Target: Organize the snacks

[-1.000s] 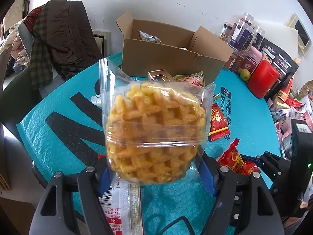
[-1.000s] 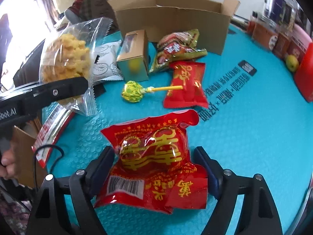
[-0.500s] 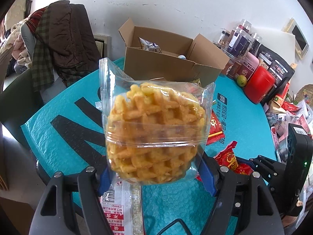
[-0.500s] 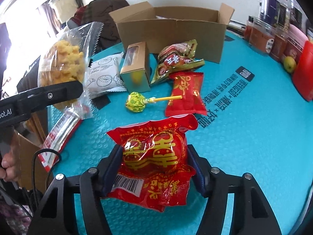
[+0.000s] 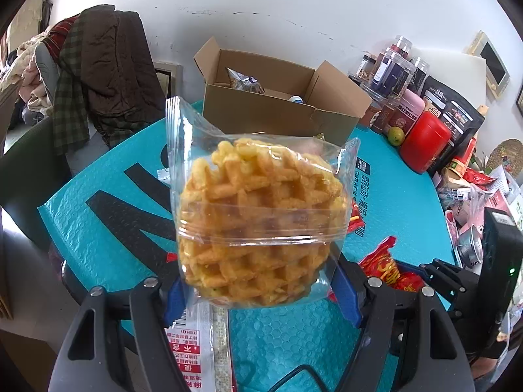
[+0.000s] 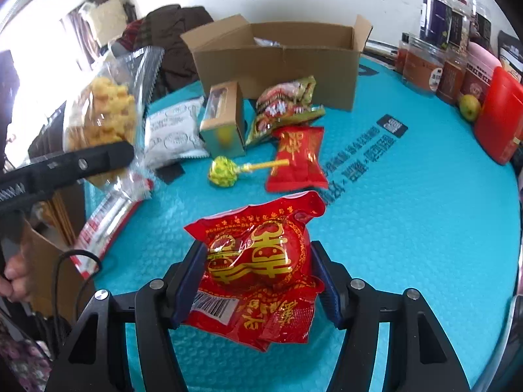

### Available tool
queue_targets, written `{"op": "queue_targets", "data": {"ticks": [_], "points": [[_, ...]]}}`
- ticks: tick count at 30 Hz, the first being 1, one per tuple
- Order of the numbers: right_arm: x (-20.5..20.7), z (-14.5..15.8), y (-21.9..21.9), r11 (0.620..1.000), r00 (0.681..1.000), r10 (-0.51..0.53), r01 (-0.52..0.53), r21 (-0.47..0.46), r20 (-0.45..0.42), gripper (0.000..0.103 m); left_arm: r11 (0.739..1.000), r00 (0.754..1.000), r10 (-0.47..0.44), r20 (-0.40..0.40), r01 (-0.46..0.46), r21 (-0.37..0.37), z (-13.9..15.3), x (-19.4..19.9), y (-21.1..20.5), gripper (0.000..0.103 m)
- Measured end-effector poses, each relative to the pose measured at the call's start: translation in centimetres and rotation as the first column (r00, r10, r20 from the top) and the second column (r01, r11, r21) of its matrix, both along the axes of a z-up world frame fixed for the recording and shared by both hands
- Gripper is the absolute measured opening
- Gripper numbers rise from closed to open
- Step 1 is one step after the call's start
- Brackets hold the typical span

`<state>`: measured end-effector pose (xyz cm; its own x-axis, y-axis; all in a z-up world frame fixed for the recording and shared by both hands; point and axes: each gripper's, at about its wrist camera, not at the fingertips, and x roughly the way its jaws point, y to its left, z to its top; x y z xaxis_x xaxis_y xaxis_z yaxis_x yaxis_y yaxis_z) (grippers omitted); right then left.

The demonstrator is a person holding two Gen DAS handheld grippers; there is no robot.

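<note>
My left gripper point(image 5: 260, 289) is shut on a clear bag of golden waffle snack point(image 5: 258, 219) and holds it above the teal table, in front of the open cardboard box point(image 5: 278, 111). The bag also shows in the right wrist view point(image 6: 104, 121), at the left. My right gripper point(image 6: 258, 281) is shut on a red foil snack packet with gold print point(image 6: 258, 274), lifted off the table. The box point(image 6: 278, 62) stands at the back with some packets inside.
On the teal mat point(image 6: 408, 212) lie a small red packet point(image 6: 297, 160), a green lollipop point(image 6: 225, 171), a red-green packet point(image 6: 284, 107), a small window box point(image 6: 224, 121), a white packet point(image 6: 173, 130) and a long red-white packet point(image 6: 108, 215). Jars and a red canister point(image 6: 500, 117) stand at right.
My right gripper closed on the red packet and lifted it off the mat. My left gripper rose with the waffle bag, so the box interior shows more.
</note>
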<state>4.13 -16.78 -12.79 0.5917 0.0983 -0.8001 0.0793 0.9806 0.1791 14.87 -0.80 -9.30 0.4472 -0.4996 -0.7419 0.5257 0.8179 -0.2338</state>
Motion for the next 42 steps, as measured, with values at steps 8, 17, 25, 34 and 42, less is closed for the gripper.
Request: {"op": "queue_targets", "data": {"ticks": [8, 17, 25, 34, 42], "points": [[1.0, -1.8, 0.8, 1.0, 0.993, 0.031, -0.03, 0.007, -0.116, 0.084, 1.0, 1.0, 0.014, -0.006, -0.014, 0.004, -0.1, 0.1, 0.2, 0.073], [0.9, -1.7, 2.1, 0.995, 0.995, 0.059, -0.065, -0.08, -0.076, 0.074, 1.0, 1.0, 0.026, -0.01, -0.026, 0.008, -0.2, 0.1, 0.2, 0.073], [0.3, 0.4, 0.2, 1.0, 1.0, -0.004, 0.004, -0.004, -0.002, 0.074, 1.0, 1.0, 0.026, 0.001, -0.026, -0.008, 0.6, -0.1, 0.7, 0.073], [0.3, 4.0, -0.9, 1.0, 0.997, -0.019, 0.02, -0.013, 0.08, 0.074, 0.999, 0.999, 0.012, 0.036, -0.011, -0.044, 2.5, 0.1, 0.6, 0.073], [2.2, 7.5, -2.5, 1.0, 0.986, -0.011, 0.013, -0.014, 0.168, 0.074, 0.995, 0.997, 0.005, 0.08, 0.003, -0.096, 4.9, 1.4, -0.6, 0.073]]}}
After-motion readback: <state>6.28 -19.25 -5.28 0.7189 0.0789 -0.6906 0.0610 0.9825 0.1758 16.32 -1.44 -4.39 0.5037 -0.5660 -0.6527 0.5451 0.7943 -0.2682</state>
